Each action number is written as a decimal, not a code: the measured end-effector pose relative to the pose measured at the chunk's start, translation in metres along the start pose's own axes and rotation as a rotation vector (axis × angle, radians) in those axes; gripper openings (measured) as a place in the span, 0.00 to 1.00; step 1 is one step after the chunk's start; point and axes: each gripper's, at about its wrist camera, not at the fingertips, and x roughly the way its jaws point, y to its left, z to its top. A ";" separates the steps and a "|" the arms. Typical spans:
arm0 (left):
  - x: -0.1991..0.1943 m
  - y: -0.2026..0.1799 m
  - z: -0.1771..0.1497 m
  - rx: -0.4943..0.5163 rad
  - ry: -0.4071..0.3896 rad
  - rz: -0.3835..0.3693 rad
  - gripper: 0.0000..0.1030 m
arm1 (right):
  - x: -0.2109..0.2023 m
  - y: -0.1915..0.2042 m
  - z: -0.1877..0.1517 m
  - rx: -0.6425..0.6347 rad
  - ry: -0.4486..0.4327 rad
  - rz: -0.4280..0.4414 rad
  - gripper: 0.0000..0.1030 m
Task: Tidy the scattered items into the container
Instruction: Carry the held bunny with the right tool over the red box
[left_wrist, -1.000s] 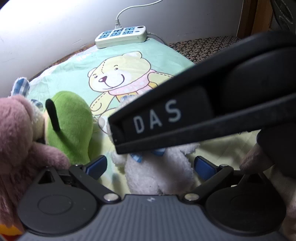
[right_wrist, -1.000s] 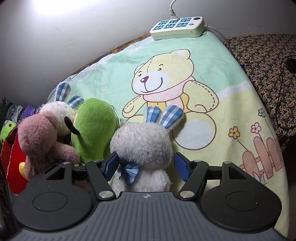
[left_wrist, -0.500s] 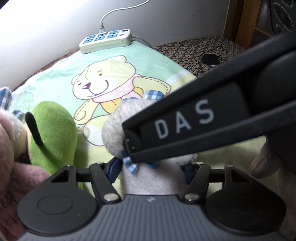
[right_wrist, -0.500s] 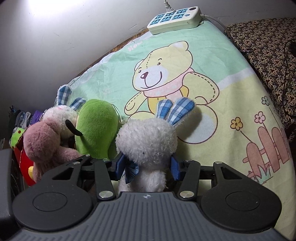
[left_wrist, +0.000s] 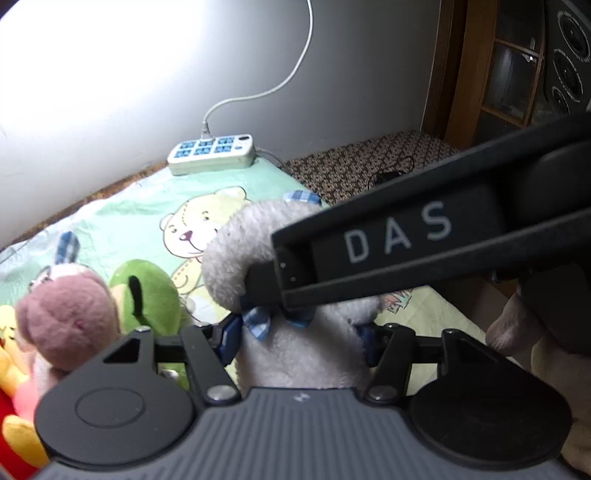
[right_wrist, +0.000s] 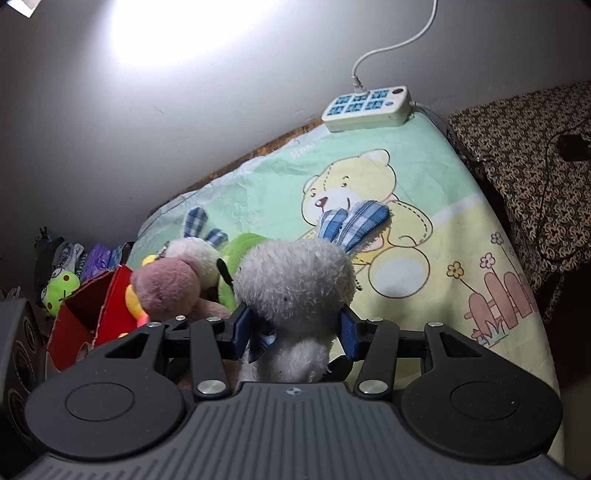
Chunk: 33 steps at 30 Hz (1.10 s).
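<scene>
progress: honestly early days. Both tools are clamping the same fluffy white plush bunny with blue checked ears (right_wrist: 295, 280), and it's looking lifted off the bed, but it isn't getting into the container yet.

container: I'm guessing it's the red cardboard box (right_wrist: 79, 325) sitting at the left edge in the right wrist view, open at the top. I can't tell whether anything's properly inside it.

still left: a dusty pink plush animal (right_wrist: 166, 288), a lime green plush toy (left_wrist: 147, 291) and a second white plush with checked ears (right_wrist: 194, 251) are all lying in a heap right by the box. A yellow and red plush (left_wrist: 11, 369) is peeking in at the left too.

left tool (left_wrist: 299, 339): clenched on the bunny's body, blue pads sinking into the fur just under its bow.

right tool (right_wrist: 295, 326): gripping the bunny at the neck, pads pressing in on both sides.

bunny's look: shaggy greyish-white pile, round head, blue gingham bow at the throat, ears flopping forward away from the camera. Squishy, so it's deforming under the pads.

background: a white power strip with blue sockets (right_wrist: 365, 109) is resting at the far end of the cartoon bear bedsheet (right_wrist: 443, 221).
</scene>
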 end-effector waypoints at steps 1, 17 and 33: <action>-0.010 0.003 -0.001 -0.001 -0.018 0.014 0.57 | -0.004 0.008 0.002 -0.015 -0.013 0.008 0.50; -0.142 0.131 -0.052 -0.134 -0.146 0.358 0.57 | 0.039 0.186 -0.003 -0.286 -0.024 0.307 0.50; -0.174 0.266 -0.133 -0.325 0.027 0.495 0.57 | 0.144 0.308 -0.063 -0.300 0.226 0.420 0.50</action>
